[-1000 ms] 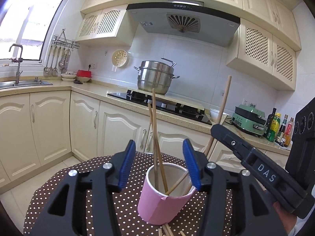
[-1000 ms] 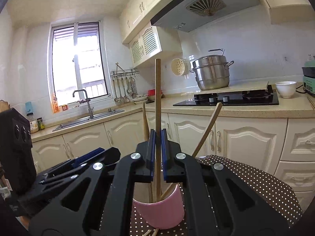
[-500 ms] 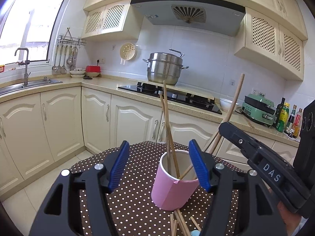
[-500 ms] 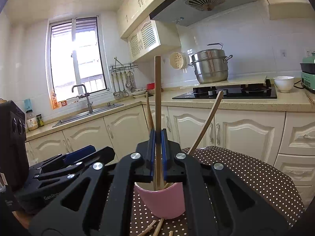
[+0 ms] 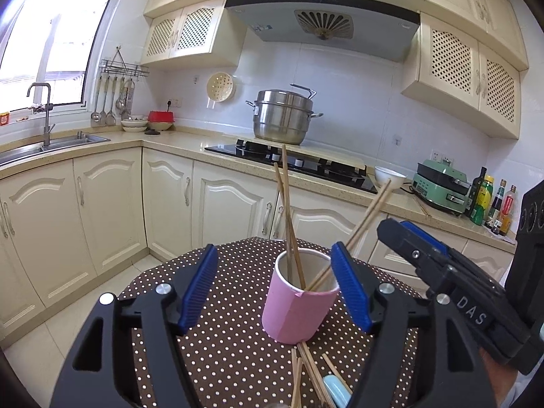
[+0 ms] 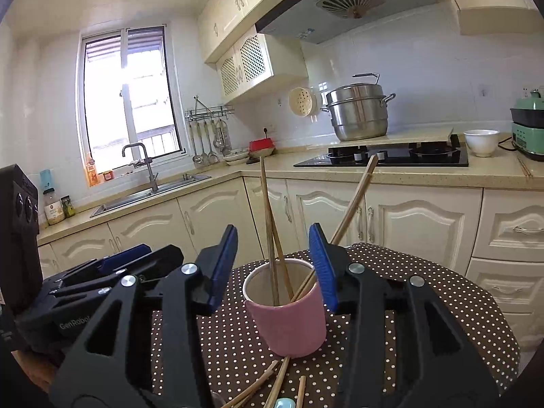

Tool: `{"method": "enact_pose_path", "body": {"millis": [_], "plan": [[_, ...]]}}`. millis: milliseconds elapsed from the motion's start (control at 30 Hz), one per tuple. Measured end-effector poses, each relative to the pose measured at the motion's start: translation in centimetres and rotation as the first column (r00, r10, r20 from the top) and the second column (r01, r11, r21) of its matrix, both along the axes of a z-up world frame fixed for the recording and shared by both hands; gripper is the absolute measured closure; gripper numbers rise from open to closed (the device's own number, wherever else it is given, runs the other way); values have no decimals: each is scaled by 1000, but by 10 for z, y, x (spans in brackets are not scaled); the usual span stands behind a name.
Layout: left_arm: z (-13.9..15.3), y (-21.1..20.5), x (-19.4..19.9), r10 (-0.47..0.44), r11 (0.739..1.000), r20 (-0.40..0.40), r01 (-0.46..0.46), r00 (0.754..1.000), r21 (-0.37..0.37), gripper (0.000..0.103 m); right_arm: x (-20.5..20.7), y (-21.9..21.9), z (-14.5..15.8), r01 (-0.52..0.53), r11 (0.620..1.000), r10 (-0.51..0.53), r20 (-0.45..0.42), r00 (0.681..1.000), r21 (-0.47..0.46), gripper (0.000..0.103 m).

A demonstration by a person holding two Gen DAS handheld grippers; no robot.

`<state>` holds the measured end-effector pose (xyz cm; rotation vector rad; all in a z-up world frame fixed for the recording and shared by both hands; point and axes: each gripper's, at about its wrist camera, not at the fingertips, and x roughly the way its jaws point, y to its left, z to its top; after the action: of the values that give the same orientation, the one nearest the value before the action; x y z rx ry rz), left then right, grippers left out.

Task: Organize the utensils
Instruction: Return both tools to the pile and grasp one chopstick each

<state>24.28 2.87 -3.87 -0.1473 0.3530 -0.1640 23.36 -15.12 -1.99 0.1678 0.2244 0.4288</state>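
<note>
Bottles (image 5: 489,204) by counter edge, left view only

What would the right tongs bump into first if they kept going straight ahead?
Probably the pink cup. It stands right ahead, between the open right tongs, with chopsticks in it. Depth is hard to judge.

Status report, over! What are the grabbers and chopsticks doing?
Left gripper open. Right gripper just opened, empty. Three chopsticks in pink cup; more chopsticks loose on table. Nothing blocking.

Bright daylight glares through the window (image 6: 129,102) (overexposed); sharp frames, fisheye-bent edges.
</note>
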Motion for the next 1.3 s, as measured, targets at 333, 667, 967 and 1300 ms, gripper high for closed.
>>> {"method": "enact_pose_path", "body": {"millis": [333,667,967,1300], "plan": [[-13,-10,-24,-90,990,-181,108,979,90,36,-22,-8,-9,6,997,-15,-102,995,-82,50],[-76,-25,-23,-182,955,-502,273,846,114,53,-32,-9,-53,-52,979,-18,-335,942,-198,49],[-103,-27,-23,-197,945,-586,311,786,99,63,-38,-18,-76,-94,974,-8,-447,895,-206,48],[-120,-24,-23,-194,941,-623,323,758,101,68,-35,-14,-94,-134,963,-4,-511,859,-234,48]]}}
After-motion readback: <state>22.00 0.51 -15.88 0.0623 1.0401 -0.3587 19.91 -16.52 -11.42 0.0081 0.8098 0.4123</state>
